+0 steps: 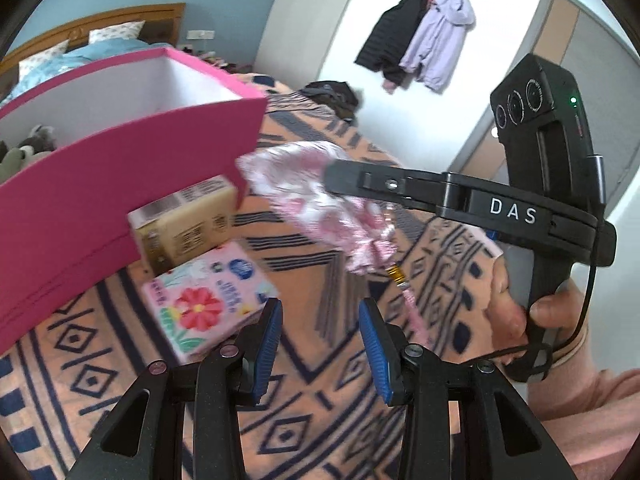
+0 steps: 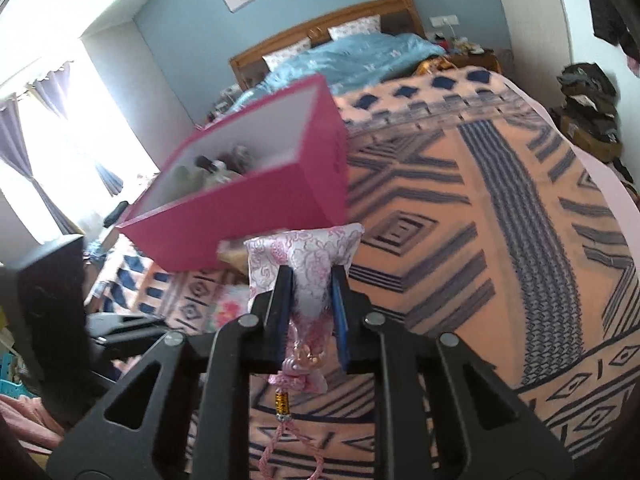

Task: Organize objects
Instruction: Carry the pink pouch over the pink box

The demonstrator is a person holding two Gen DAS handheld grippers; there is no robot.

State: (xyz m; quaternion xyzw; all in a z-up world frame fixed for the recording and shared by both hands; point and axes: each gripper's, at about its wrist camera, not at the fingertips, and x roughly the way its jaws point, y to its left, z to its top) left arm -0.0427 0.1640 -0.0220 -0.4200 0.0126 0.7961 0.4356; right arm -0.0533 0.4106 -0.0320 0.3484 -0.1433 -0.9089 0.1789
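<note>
Holding a pink brocade pouch (image 2: 304, 264) between its fingers, the right gripper (image 2: 310, 312) hangs over the blanket; the pouch's cord and gold bead dangle below toward 6 o'clock. From the left wrist view the same pouch (image 1: 316, 204) sits at centre, right gripper (image 1: 332, 176) entering from 3 o'clock.

Left gripper (image 1: 320, 344): fingers apart, narrow-to-medium gap, nothing between them, low over the blanket.

Pink box (image 2: 256, 184) lies at 11 o'clock of the pouch in the right view, open top, white lining. A few small greyish items already lie inside; too blurred to name. Box looks tilted in both views; whether it rests on something I cannot tell.

Progress, as a judgement: partway. Some things are boxed, pouch is in transit and close to the box's near corner, likely bound for it. Still out on the blanket, just under the box's edge: a tan carton (image 1: 188, 220) and a floral tissue pack (image 1: 208, 304), touching or nearly so.

Surface: a bed covered with an orange blanket (image 1: 320, 420) in dark blue geometric bands, soft, so things may settle unevenly.

Room: a second bed with blue duvet (image 2: 360, 56) and wooden headboard at 12 o'clock, blue wall with three prints, bright curtained window at 9 o'clock. Coats (image 1: 424, 40) hang on a wall rack at 1 o'clock in the left view.
</note>
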